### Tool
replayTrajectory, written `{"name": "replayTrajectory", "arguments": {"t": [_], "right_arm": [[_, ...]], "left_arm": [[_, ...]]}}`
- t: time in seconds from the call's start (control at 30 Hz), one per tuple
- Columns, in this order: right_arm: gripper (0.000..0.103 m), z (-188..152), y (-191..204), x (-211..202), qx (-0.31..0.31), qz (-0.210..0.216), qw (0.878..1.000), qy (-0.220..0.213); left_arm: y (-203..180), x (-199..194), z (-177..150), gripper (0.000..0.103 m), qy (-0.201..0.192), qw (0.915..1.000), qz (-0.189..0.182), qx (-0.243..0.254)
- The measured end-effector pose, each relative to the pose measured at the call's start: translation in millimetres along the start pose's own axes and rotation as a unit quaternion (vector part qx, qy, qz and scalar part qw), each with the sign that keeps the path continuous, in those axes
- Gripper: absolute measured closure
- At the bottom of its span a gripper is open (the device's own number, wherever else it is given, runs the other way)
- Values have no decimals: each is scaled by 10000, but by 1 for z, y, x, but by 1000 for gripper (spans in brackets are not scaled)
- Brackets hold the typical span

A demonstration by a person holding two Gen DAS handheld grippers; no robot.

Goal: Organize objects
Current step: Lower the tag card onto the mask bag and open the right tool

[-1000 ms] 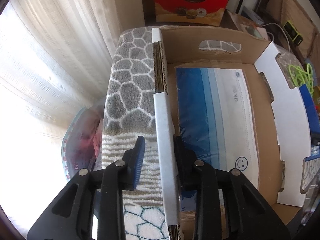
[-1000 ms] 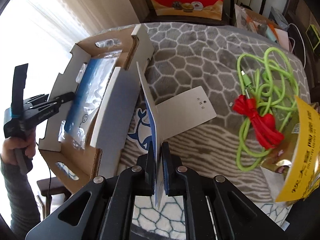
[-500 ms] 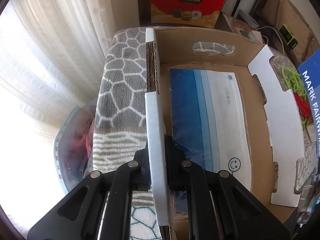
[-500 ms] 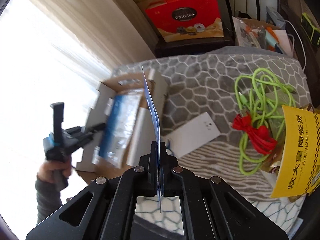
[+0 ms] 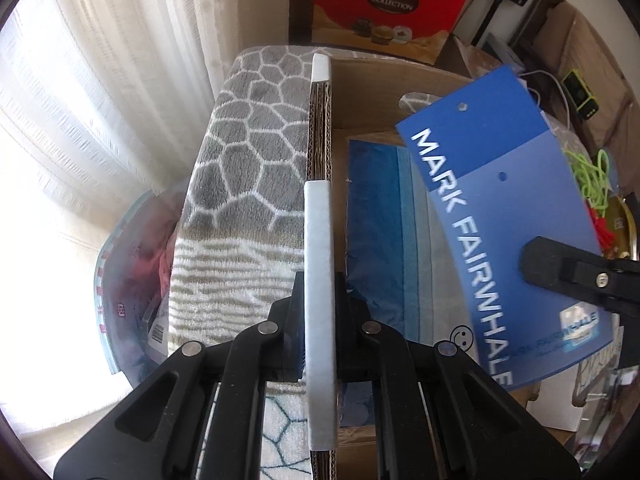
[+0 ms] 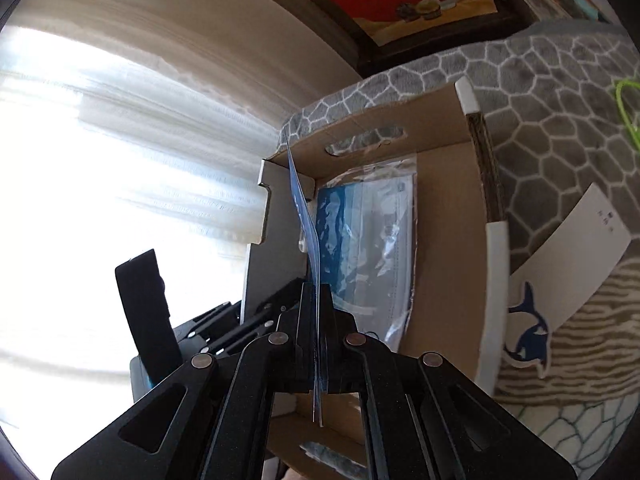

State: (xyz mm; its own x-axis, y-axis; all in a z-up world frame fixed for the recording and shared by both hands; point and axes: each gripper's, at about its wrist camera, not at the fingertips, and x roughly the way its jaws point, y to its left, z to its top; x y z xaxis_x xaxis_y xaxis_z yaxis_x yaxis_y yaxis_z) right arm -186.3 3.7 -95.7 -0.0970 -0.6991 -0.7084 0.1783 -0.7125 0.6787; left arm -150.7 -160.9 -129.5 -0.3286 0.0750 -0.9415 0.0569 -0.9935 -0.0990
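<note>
Left wrist view: the left gripper [image 5: 319,300] pinches the cardboard box's [image 5: 320,128] white-edged side wall; the right gripper [image 6: 316,300] clamps the blue "MARK FAIRWHALE" card [image 5: 500,216] above the packaged face masks [image 5: 384,240] inside.

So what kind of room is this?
Probably a lived-in room at home: sheer white curtains over a bright window, a fluffy grey patterned blanket, and a red chocolate gift box.

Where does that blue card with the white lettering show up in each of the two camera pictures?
Left wrist view: the blue card fills the right side, face on, over the cardboard box.
Right wrist view: the card is seen edge-on at centre, pinched by the right gripper.
Shared landmark: the packet of masks in the box.
</note>
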Motion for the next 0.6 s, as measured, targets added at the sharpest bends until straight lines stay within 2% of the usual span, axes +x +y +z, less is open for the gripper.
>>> {"name": "replayTrajectory", "arguments": {"t": [0.13,0.2,0.23,0.27,0.37,0.5,0.6], "right_arm": [[96,-5,4,25,-141,-164,9992,343],[83,-8,14,26,-539,-528,9962,436],[63,-9,20,22,-713,-653,9944,415],[54,-10,24,18,-864,-695,9930,412],[55,-12,38,3,-1304,-1066,9851,354],[60,-19,49,-20,-1617,-1056,9805,350],[61,-21,54,-48,-1847,-1172,9757,93]], "left_arm": [[-1,1,0,94,0,10000,-21,1],[-2,2,0,94,-5,10000,-9,29],[-2,2,1,94,-7,10000,2,44],[-3,2,1,94,-8,10000,13,58],[-3,2,2,94,-8,10000,32,74],[-5,3,2,93,-19,10000,17,80],[-6,2,2,93,-34,9999,47,140]]}}
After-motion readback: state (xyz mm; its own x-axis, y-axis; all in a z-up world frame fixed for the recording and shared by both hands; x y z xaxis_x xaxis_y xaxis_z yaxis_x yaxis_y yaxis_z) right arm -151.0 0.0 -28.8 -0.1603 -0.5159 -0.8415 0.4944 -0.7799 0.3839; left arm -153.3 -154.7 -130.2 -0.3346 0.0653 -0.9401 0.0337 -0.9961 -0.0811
